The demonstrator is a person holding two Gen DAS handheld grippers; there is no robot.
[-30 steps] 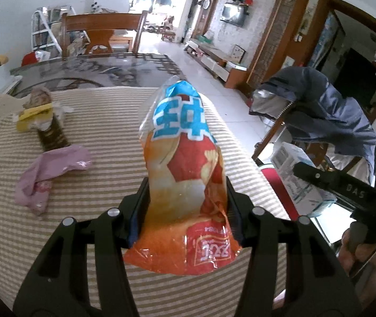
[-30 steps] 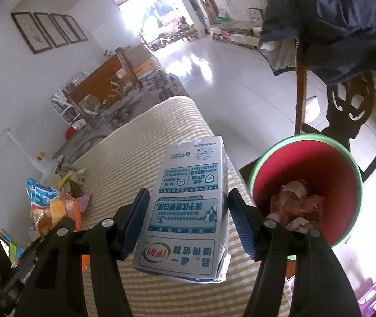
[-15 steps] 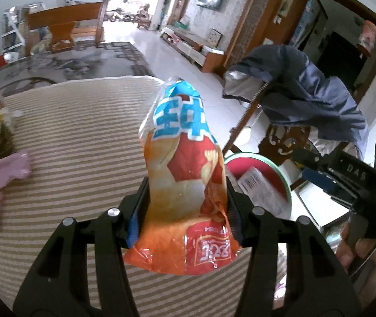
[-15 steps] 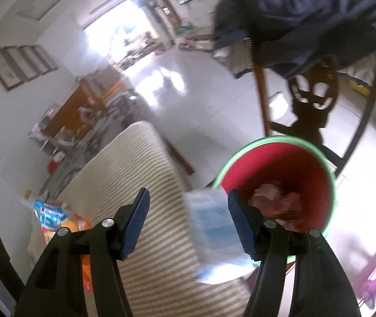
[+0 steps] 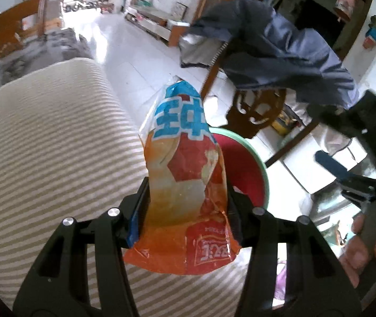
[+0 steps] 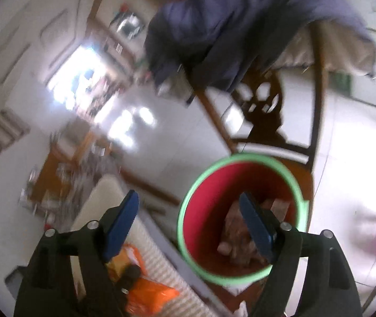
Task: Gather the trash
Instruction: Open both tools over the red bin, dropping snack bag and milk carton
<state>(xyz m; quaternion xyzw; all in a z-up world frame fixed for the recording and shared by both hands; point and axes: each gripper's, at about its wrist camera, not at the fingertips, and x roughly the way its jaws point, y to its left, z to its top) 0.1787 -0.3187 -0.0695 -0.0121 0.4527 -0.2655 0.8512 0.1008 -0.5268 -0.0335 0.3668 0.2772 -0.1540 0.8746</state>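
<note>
My left gripper (image 5: 188, 200) is shut on an orange and blue snack bag (image 5: 185, 179), held upright over the right edge of the striped table (image 5: 50, 142). Behind the bag is a red bin with a green rim (image 5: 251, 169). My right gripper (image 6: 189, 219) is open and empty above the bin (image 6: 241, 216), which holds crumpled trash (image 6: 241, 235). The snack bag also shows at the lower left of the right wrist view (image 6: 145, 293). The right gripper appears at the right of the left wrist view (image 5: 352, 179).
A wooden chair (image 6: 267, 116) draped with a dark blue jacket (image 5: 275, 45) stands just behind the bin. Beyond it lies glossy white floor (image 5: 135, 63). A hand (image 5: 365, 248) shows at the lower right of the left wrist view.
My right gripper opened and let the milk carton drop toward the bin; it is now empty. My left gripper carried the snack bag rightward from mid-table to the table edge beside the bin.
</note>
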